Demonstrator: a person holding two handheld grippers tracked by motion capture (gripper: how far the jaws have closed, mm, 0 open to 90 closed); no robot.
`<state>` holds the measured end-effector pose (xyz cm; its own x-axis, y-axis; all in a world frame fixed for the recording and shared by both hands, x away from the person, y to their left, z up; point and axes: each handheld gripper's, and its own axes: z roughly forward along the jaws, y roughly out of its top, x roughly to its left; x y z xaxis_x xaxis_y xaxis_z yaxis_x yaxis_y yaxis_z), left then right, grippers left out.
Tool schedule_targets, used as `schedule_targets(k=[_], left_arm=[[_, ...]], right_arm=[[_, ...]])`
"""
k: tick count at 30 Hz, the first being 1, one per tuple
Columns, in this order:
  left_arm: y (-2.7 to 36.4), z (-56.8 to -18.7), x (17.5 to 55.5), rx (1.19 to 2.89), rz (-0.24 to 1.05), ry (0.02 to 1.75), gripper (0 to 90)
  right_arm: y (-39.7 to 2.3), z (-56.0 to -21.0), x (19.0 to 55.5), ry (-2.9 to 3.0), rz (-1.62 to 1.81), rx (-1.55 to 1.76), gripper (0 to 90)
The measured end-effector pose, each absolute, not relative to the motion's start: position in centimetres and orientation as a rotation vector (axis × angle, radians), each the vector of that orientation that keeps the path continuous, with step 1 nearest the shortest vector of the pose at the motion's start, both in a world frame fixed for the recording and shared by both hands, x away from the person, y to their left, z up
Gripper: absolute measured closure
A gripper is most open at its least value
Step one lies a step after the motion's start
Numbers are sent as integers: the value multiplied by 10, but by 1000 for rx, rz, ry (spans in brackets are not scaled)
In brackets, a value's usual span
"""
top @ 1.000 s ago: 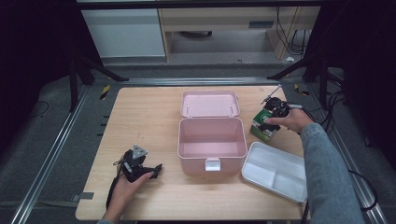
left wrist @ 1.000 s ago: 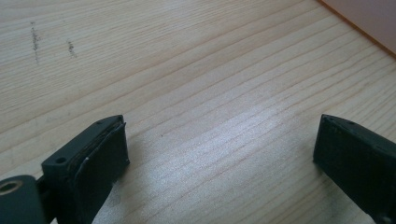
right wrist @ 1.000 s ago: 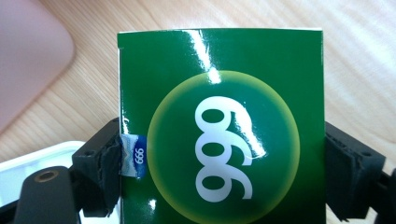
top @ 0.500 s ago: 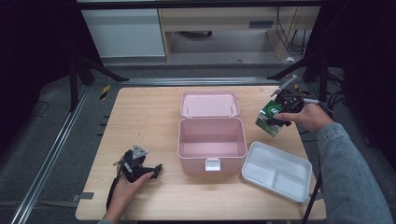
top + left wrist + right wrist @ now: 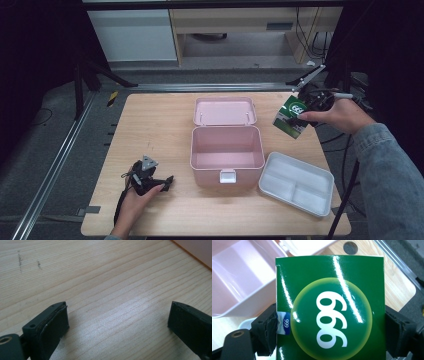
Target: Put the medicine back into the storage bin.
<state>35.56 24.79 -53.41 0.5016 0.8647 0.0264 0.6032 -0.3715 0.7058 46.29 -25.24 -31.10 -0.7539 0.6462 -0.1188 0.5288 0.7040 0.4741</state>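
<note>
From the high view, your right gripper (image 5: 303, 118) is raised off the table's (image 5: 160, 125) far right corner, clamped on a green box (image 5: 290, 119) that hangs tilted in the air, just right of the pink case (image 5: 226, 154). The case sits in the middle of the table with its lid (image 5: 224, 111) folded back flat behind it, and its inside looks bare. A white divided tray (image 5: 296, 182) lies on the wood to the case's right, below your raised hand. Your left gripper (image 5: 150, 181) rests low on the table near the front left edge, well apart from the case.

In the left gripper view, your two jaws stand wide apart with nothing between them, just bare wood grain (image 5: 117, 295) beneath; a pink corner of the case (image 5: 197, 250) shows at the upper right.

In the right gripper view, your jaws press on both side edges of the green box (image 5: 329, 307), spread nearly as wide as they go. Its face carries a white "999" in a pale green circle. Behind it lie the open pink case (image 5: 239, 282) at the left and the table's rounded corner (image 5: 399, 287) at the right.
</note>
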Motion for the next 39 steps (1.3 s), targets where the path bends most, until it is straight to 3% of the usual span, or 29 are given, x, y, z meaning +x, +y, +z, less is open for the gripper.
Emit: schedule_targets(k=[15,39], left_arm=[[248,-534,356,2106,528,1198,24],[248,-534,356,2106,528,1198,24]], right_arm=[[-194,-276,462,2704,610,721,169],[-112,-278,470,2794,632,453,170]])
